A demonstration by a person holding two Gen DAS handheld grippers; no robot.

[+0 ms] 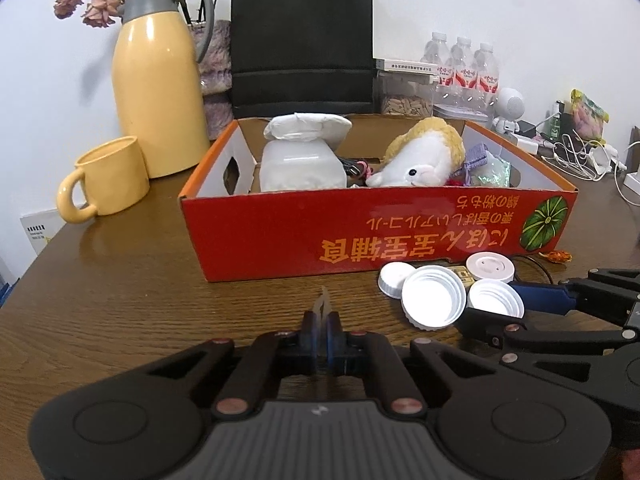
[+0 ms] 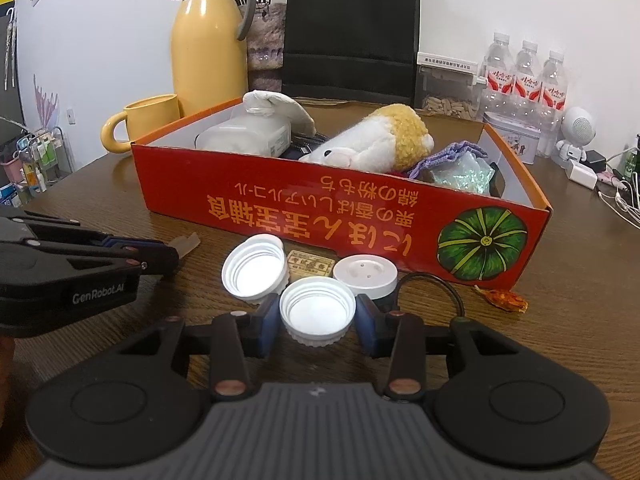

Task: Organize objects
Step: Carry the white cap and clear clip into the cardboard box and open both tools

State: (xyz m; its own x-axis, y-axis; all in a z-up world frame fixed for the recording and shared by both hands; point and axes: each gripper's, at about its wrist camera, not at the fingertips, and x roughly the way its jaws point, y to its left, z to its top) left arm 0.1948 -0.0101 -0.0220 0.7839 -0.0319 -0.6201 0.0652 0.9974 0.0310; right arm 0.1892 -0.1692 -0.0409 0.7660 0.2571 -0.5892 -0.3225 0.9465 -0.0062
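A red cardboard box (image 1: 288,236) (image 2: 280,208) stands on the wooden table and holds a plush toy (image 1: 420,156) (image 2: 372,144), a white tissue pack (image 1: 300,160) and small items. Several white caps lie in front of it. My right gripper (image 2: 318,316) is open, its jaws on either side of one white cap (image 2: 318,312) (image 1: 496,298). A bigger cap (image 2: 256,266) (image 1: 434,296) lies beside it. My left gripper (image 1: 323,320) (image 2: 176,250) is shut on a thin translucent scrap (image 1: 323,304) (image 2: 186,244), held just above the table.
A yellow jug (image 1: 156,92) and yellow mug (image 1: 108,178) stand left of the box. A black bag (image 1: 302,36) stands behind it. Water bottles (image 2: 528,76), a tin (image 2: 516,136), cables and chargers (image 1: 576,152) are at the right. An orange wrapper (image 2: 506,300) and black cord (image 2: 448,288) lie near the caps.
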